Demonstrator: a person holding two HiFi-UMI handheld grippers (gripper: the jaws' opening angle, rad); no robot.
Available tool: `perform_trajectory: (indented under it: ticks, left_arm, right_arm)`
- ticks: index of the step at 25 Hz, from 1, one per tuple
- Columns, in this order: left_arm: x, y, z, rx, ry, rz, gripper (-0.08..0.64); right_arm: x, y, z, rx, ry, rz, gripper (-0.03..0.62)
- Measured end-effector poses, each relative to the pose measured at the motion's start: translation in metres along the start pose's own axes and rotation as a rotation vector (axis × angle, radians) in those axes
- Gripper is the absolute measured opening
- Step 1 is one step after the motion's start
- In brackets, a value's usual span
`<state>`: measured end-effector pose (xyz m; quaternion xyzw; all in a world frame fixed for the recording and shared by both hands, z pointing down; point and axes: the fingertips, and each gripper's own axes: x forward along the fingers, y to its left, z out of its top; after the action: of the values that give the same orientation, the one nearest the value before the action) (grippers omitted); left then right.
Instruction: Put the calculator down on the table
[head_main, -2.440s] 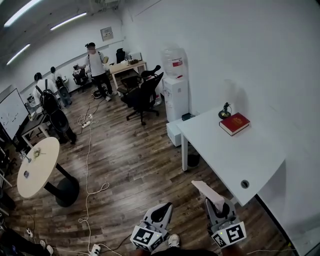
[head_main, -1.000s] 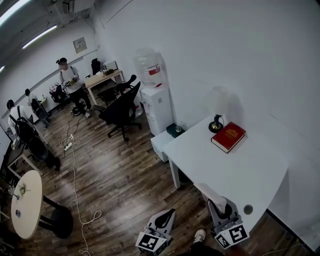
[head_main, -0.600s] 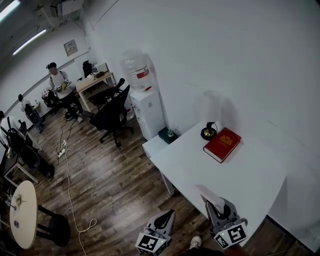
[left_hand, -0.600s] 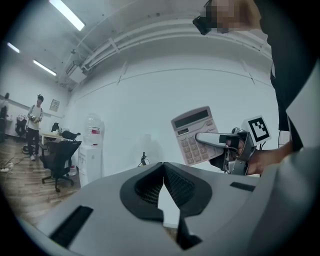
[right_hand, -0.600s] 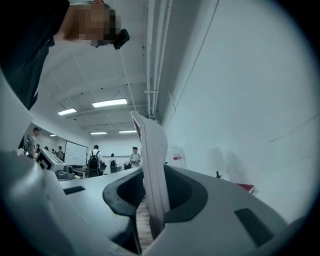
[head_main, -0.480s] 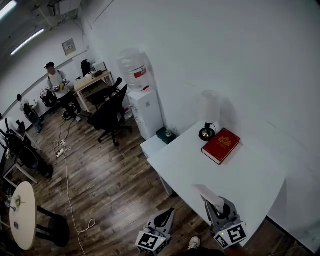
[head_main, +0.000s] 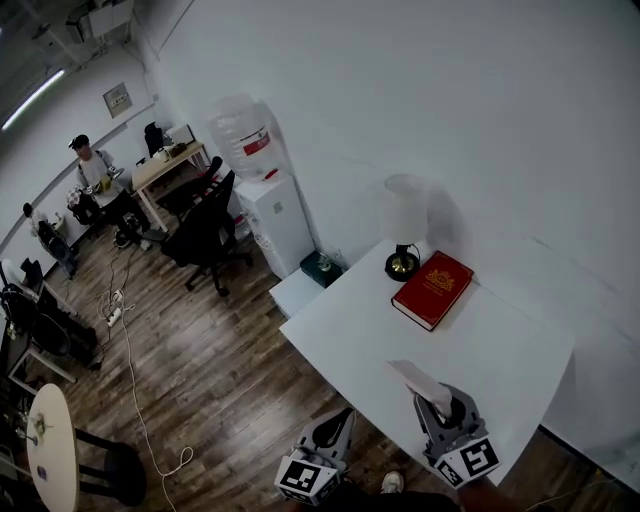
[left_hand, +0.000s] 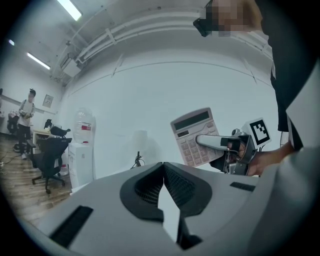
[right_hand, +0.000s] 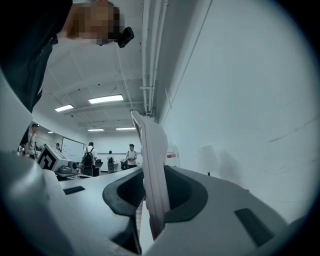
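The calculator (head_main: 418, 378), a pale slab with a grey key face (left_hand: 194, 136), stands upright in my right gripper (head_main: 432, 400). The jaws are shut on its lower part, and it shows edge-on (right_hand: 151, 170) between them. It hangs over the near edge of the white table (head_main: 490, 345). My left gripper (head_main: 343, 418) is lower left of it, off the table's corner and over the wooden floor. Its jaws (left_hand: 163, 165) meet at the tips with nothing between them.
A red book (head_main: 432, 289) and a small lamp (head_main: 402, 262) sit at the table's far side by the white wall. A low white cabinet (head_main: 298, 292), a water dispenser (head_main: 268, 205) and an office chair (head_main: 205, 235) stand to the left. People stand far off at the left.
Both grippers have come forward to the table. The calculator, earlier short of the table's corner, now hangs over its near edge. The grip on it has not changed.
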<state>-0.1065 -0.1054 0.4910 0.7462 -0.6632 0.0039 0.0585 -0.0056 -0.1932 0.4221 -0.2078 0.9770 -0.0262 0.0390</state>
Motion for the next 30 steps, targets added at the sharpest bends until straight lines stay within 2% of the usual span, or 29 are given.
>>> perform_trajectory:
  ticks: [4,8,14,20,24,27,30]
  left_arm:
    - [0.02,0.011,0.001,-0.035,0.007,-0.024,0.018]
    - [0.047,0.029,-0.002,-0.006,0.02,-0.096,0.018]
    - [0.086,0.07,0.018,0.07,0.002,-0.201,0.018]
    - [0.117,0.083,0.05,0.061,-0.042,-0.319,0.018]
    - [0.135,0.086,0.045,0.043,-0.039,-0.397,0.018]
    - [0.139,0.088,0.028,0.047,-0.024,-0.467,0.018]
    - [0.146,0.085,0.031,0.018,-0.007,-0.493,0.018]
  right_arm:
    - [0.014,-0.015,-0.009,0.009,0.009,-0.034,0.11]
    - [0.034,-0.032,-0.011,0.011,-0.004,-0.096,0.11]
    - [0.065,-0.047,-0.006,0.013,-0.032,-0.209,0.11]
    - [0.08,-0.059,0.002,0.062,-0.077,-0.331,0.11]
    - [0.083,-0.065,-0.004,0.054,-0.064,-0.404,0.11]
    - [0.079,-0.068,-0.015,0.062,-0.049,-0.469,0.11]
    - [0.074,-0.071,-0.023,0.069,-0.043,-0.525,0.111]
